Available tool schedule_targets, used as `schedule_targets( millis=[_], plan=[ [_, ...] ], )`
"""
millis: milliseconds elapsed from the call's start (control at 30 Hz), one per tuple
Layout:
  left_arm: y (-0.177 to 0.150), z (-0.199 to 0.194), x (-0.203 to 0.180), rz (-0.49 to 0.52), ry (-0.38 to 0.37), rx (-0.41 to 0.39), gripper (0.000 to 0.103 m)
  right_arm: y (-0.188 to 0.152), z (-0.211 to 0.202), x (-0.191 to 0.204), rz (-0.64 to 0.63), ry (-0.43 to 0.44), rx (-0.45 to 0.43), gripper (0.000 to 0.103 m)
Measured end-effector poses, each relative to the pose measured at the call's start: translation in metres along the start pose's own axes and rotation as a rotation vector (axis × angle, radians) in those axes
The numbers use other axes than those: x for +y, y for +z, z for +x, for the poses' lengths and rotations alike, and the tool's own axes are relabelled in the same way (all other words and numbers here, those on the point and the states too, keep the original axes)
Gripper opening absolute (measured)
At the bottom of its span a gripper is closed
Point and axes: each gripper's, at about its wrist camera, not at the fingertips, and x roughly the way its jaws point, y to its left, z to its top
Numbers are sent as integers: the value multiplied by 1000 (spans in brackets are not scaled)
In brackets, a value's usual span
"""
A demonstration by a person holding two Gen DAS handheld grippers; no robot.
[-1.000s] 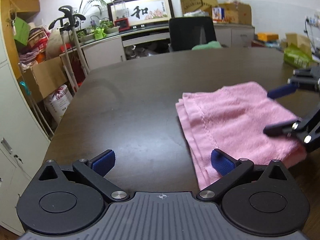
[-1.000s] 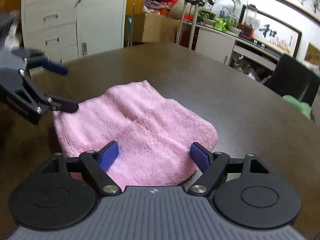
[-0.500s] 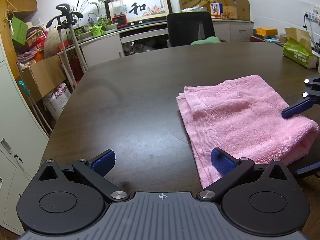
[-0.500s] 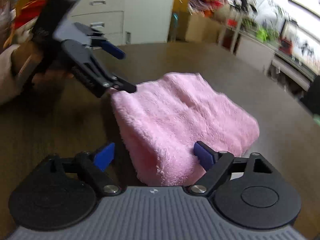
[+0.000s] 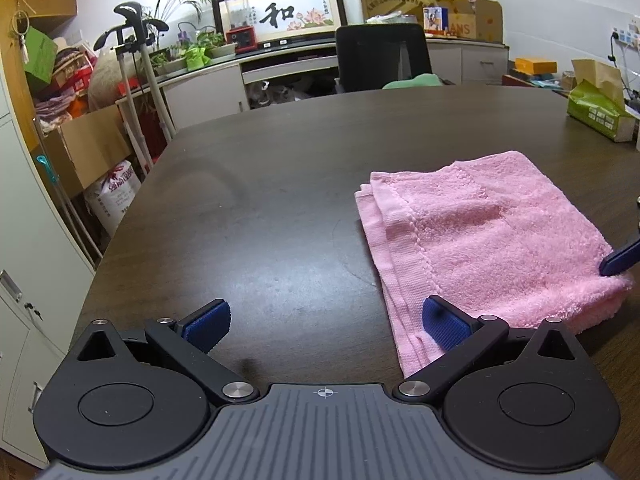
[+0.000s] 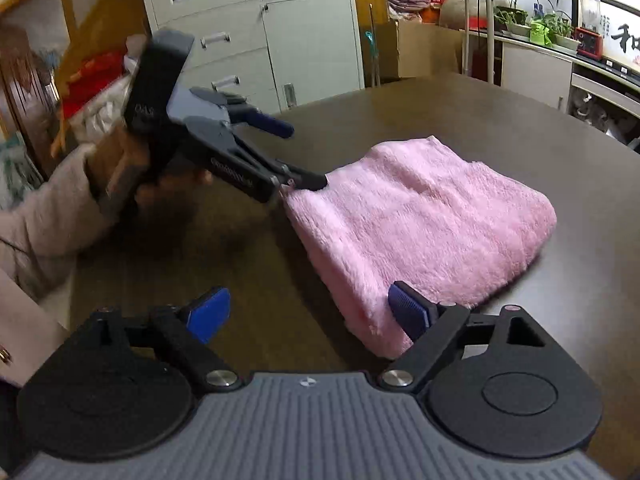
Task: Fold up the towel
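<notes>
A pink towel (image 5: pixel 484 236) lies folded into a thick rectangle on the dark table (image 5: pixel 260 200); it also shows in the right wrist view (image 6: pixel 420 220). My left gripper (image 5: pixel 324 322) is open and empty, its right finger over the towel's near corner. My right gripper (image 6: pixel 308 312) is open and empty at the towel's near edge, its right finger beside the fold. In the right wrist view the left gripper (image 6: pixel 298 156) hangs open at the towel's far left corner. One blue fingertip (image 5: pixel 620 258) of the right gripper shows at the left wrist view's right edge.
A green tissue box (image 5: pixel 600 110) sits at the table's far right. A black office chair (image 5: pixel 380 58) stands behind the table's far edge. White cabinets (image 6: pixel 280 28) and cardboard boxes (image 5: pixel 88 148) stand off the table's left side.
Both grippers have pulled back from the folded towel and stayed open. The right gripper has swung left toward the towel's near edge and almost left the left wrist view.
</notes>
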Motion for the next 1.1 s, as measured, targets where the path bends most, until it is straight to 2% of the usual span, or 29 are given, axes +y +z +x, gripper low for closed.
schedule_targets(
  millis=[100, 200, 267, 500, 600, 733, 800, 900, 967, 1100],
  plan=[
    [0, 0, -1, 3, 6, -2, 103, 4, -6, 3, 25, -14, -7, 88],
    [1, 0, 3, -4, 2, 4, 103, 9, -12, 14, 17, -40, -54, 88],
    [1, 0, 4, -13, -4, 8, 103, 16, -10, 21, 14, -22, -87, 89],
    [3, 3, 13, -78, -32, 36, 103, 33, 28, 11, 87, -12, -58, 89],
    [4, 2, 16, -100, 12, 31, 103, 35, 38, 9, 109, 1, -64, 89],
    [6, -6, 26, -139, 86, -20, 103, 37, 37, 8, 126, 3, -96, 89],
    [8, -14, 35, -194, 103, -71, 103, 39, 34, 6, 147, -19, -124, 89],
    [8, -21, 47, -270, 127, -111, 103, 42, 29, -2, 222, -99, -160, 89],
    [9, -21, 53, -311, 120, -108, 103, 46, 34, -5, 267, -190, -141, 88],
    [11, -22, 62, -374, 108, -108, 103, 45, 49, -6, 279, -240, -80, 88]
  ],
)
